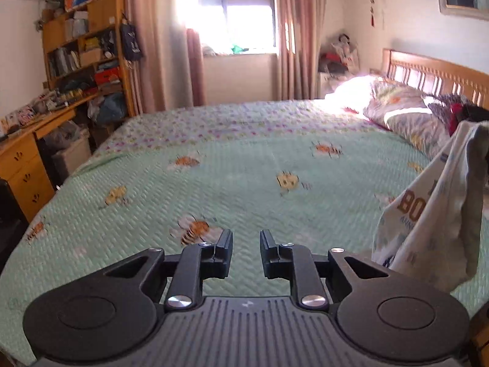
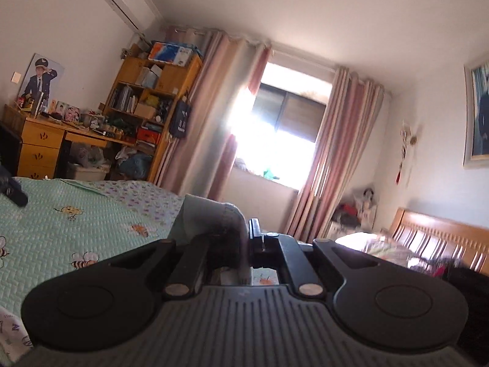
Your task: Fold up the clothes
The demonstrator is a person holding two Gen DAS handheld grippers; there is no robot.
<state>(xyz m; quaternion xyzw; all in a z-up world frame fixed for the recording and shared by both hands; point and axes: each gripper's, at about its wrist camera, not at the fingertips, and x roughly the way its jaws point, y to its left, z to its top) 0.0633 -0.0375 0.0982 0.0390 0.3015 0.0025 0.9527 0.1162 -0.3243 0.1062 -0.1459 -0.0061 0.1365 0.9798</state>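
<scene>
A white garment [image 1: 428, 214] with brown printed letters hangs in the air at the right of the left wrist view, its lower end over the green bee-patterned quilt [image 1: 244, 168]. My left gripper [image 1: 246, 240] stands open above the quilt, left of the garment, with nothing between its fingers. In the right wrist view my right gripper [image 2: 247, 229] is shut on a fold of the garment's pale cloth [image 2: 214, 214], which bulges over the left finger. The gripper is held high and level, facing the window. More printed white cloth [image 2: 12, 336] shows at the bottom left corner.
The bed fills the room's middle, with pillows [image 1: 406, 113] and a wooden headboard [image 1: 437, 76] at the right. A wooden desk [image 1: 27, 153] and cluttered shelves [image 1: 85, 39] stand along the left. A curtained window [image 1: 241, 15] is beyond the bed.
</scene>
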